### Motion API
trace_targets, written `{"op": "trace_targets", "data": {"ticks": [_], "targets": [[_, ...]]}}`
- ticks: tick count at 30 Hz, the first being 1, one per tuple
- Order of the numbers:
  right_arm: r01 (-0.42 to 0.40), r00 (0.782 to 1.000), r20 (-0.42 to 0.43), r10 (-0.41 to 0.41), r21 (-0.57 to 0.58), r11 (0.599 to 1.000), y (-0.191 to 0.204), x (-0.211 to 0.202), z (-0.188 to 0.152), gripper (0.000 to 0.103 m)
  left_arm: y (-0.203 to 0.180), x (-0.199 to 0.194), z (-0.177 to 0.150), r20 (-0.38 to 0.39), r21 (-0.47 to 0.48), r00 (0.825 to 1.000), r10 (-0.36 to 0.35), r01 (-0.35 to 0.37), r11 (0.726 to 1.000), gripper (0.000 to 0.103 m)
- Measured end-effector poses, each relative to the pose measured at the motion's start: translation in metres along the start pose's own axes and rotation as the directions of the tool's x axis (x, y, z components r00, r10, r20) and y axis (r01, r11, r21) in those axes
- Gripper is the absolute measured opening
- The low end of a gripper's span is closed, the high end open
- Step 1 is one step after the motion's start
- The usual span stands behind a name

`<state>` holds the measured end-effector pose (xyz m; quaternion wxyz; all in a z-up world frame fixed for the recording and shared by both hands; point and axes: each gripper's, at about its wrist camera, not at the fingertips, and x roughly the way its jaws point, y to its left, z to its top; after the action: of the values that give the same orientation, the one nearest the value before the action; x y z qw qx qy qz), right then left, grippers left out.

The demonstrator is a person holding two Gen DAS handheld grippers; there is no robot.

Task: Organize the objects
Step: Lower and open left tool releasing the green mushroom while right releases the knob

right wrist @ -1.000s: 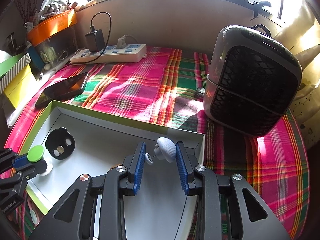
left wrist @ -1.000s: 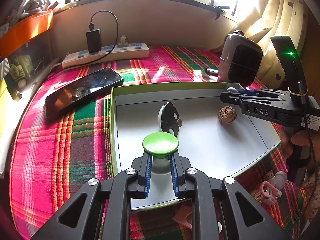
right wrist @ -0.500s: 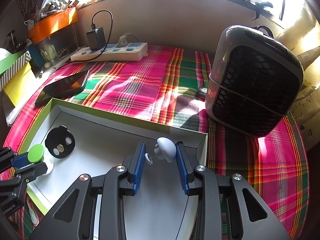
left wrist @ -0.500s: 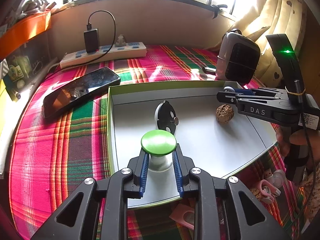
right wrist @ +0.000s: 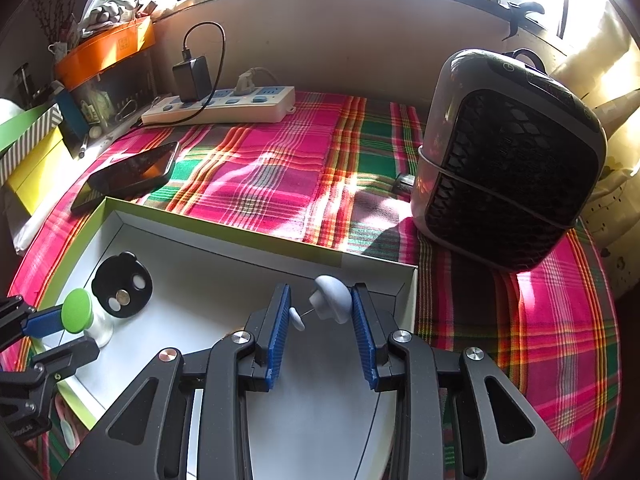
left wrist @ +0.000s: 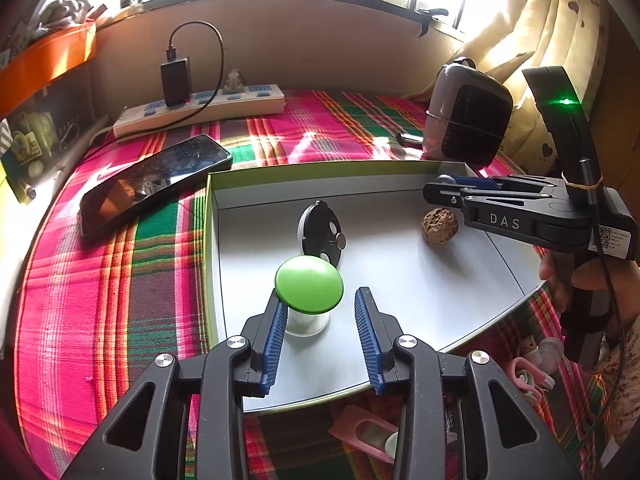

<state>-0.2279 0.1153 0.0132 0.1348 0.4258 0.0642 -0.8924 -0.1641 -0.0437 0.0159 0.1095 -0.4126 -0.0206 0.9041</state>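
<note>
Green-capped and white-stemmed, the mushroom-shaped plastic piece (left wrist: 309, 290) stood upright on the floor of the shallow white tray with a lime-green rim (left wrist: 209, 240), near its left wall. The left gripper (left wrist: 322, 322) had just been opening, and its blue pads stood apart with the piece between them; the left pad sat against the cap's edge, the right pad was clear, so it read as released. Also in the tray lay 1 black disc with round holes (left wrist: 320, 232) and 1 brown walnut (left wrist: 436, 232). The right gripper (right wrist: 318, 312) hovered over the tray's far right corner, clenched on a pale grey mushroom-shaped piece with a thin pin (right wrist: 330, 298), not yet set down. Judging by this, 3 items were in place, 1 was about to follow, and pink and white oddments (left wrist: 528, 366) on the plaid cloth by the tray were left.
</note>
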Motion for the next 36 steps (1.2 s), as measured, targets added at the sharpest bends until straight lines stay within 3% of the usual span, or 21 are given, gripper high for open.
{"op": "trace_targets", "data": {"ticks": [10,14,36], "targets": [[-0.002,1.0,0.003,0.002,0.002,1.0,0.0,0.0,-0.001,0.035,-0.001,0.0,0.0,0.0,-0.002,1.0,-0.006,0.006,1.0,0.036],[-0.002,1.0,0.013,0.002,0.007,1.0,0.0,-0.003,-0.001,0.046,-0.002,-0.001,-0.001,-0.001,0.003,1.0,-0.003,0.003,1.0,0.039],[0.01,0.997,0.081,-0.013,0.035,0.999,0.001,-0.043,-0.015,0.046,-0.008,-0.033,-0.007,0.046,0.008,0.999,0.022,-0.022,1.0,0.042]]}}
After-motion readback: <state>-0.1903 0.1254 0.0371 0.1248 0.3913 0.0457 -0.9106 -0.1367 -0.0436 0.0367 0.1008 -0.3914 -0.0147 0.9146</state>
